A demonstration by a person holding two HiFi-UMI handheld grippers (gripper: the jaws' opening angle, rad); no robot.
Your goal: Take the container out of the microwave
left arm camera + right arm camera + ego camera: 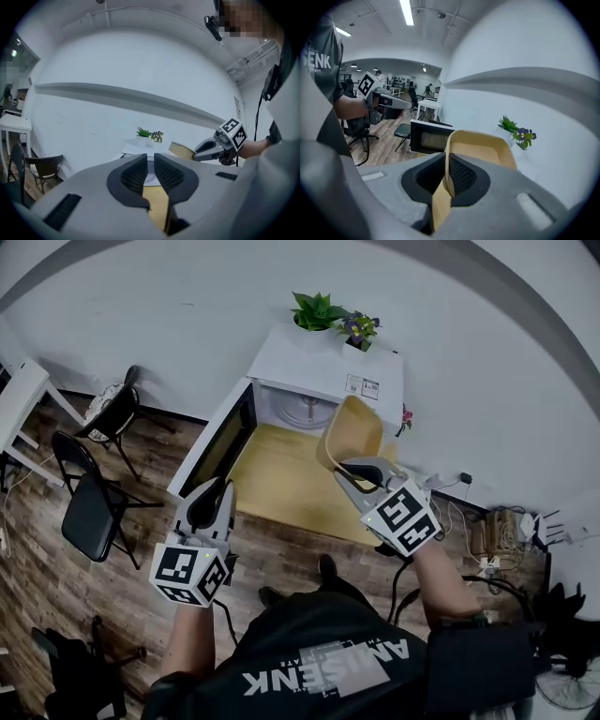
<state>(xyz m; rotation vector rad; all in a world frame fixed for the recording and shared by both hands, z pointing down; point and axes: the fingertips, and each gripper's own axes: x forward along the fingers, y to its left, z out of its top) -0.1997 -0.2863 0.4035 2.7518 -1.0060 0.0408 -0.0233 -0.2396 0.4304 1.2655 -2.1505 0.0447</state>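
The microwave (323, 371) stands at the far end of a wooden table (272, 486) against a white wall, with its door (217, 442) swung wide to the left and its white inside with the round turntable open to view. A green plant (317, 310) and a small pot of purple flowers (358, 327) sit on top of the microwave. The container (353, 432), a tan, shallow dish with rounded corners, is outside the microwave, held up in the air above the table in front of the opening and tilted so that its hollow faces the person. The right gripper (352, 470) has it by the near rim: in the right gripper view the thin wall of the container runs between the two dark pads, and the jaws are closed tight on it, one pad inside the rim and one outside. The left gripper (217, 491) hangs at the left, near the edge of the open door and apart from it, pointing roughly level toward the microwave. Its jaws stand a narrow slit apart with nothing between them; through the slit the left gripper view shows only the turntable and the table top. A black folding chair (94, 507) stands on the wooden floor (37, 568) to the left of the table.
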